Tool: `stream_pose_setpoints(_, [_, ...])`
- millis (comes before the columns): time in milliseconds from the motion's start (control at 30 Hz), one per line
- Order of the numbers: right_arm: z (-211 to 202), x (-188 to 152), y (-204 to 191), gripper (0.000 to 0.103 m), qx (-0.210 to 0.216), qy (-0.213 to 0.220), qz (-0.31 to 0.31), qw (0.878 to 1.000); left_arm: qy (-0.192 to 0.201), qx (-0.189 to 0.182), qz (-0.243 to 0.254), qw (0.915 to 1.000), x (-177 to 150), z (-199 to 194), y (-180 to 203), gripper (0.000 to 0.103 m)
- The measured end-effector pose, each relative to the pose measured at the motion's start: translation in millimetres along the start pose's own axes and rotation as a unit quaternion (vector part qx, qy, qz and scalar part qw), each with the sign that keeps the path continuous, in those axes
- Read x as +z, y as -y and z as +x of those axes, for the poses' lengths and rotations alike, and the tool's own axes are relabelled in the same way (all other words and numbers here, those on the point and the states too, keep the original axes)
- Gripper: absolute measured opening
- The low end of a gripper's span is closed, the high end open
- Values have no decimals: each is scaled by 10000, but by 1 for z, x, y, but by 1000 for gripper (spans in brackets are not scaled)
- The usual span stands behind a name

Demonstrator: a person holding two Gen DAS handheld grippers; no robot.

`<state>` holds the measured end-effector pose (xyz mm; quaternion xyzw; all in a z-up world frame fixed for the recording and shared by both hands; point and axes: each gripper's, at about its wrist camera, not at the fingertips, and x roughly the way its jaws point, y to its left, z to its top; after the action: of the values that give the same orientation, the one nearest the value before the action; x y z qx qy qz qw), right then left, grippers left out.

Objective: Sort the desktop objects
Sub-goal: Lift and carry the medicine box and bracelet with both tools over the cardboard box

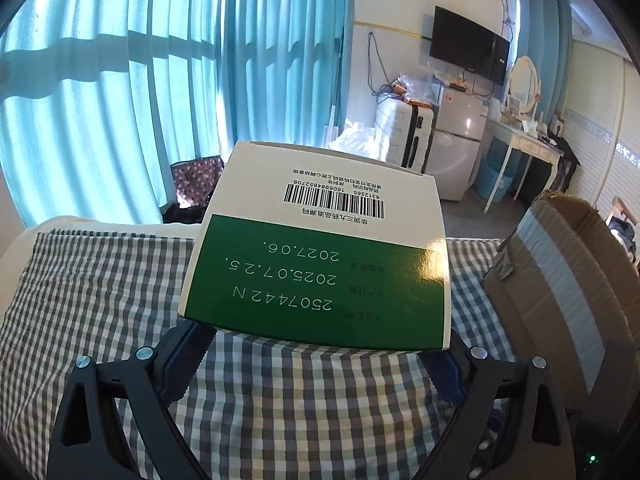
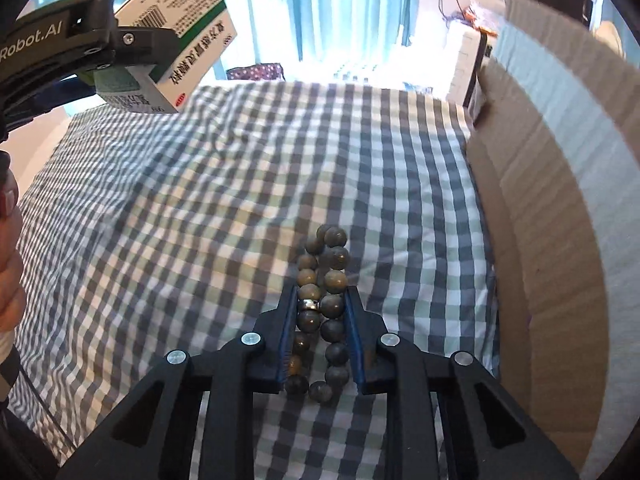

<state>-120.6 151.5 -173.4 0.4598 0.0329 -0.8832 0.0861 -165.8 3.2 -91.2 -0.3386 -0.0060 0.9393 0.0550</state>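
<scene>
Green-and-white medicine box sits pinched in the left gripper, lifted clear above the checked cloth on the bench, barcode face to the camera. Over on the right, the right gripper has its blue pads squeezed in on a bead bracelet lying on that cloth, jaws nearly together around the strands. Just beside it, along the cloth's right edge, a cardboard box stands open.
</scene>
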Motion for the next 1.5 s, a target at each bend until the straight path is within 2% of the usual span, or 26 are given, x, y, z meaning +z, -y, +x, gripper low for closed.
stream_pose_setpoints(167, [-14,12,0,11,9,152,12,9999,106,7,-3,9999,3,-19,-1,96])
stream_pose_setpoints(433, [-22,10,2,11,-7,177,44,9998,198,116,-227,9995,0,-52,-22,96])
stream_pose_setpoints(533, [-32,12,6,11,130,233,151,9995,245,173,-244,9993,1,-63,-31,96])
stream_pose_setpoints(733, [-69,27,-4,11,284,734,147,9968,507,315,-167,9981,5,-87,-31,96])
stream_pose_setpoints(1100, [-135,47,-12,11,359,1570,48,9869,873,299,-87,9957,13,-126,-19,96])
stream_pose_setpoints(1500, [-191,51,-17,11,452,2118,5,9763,998,423,-63,9941,13,-158,-8,96])
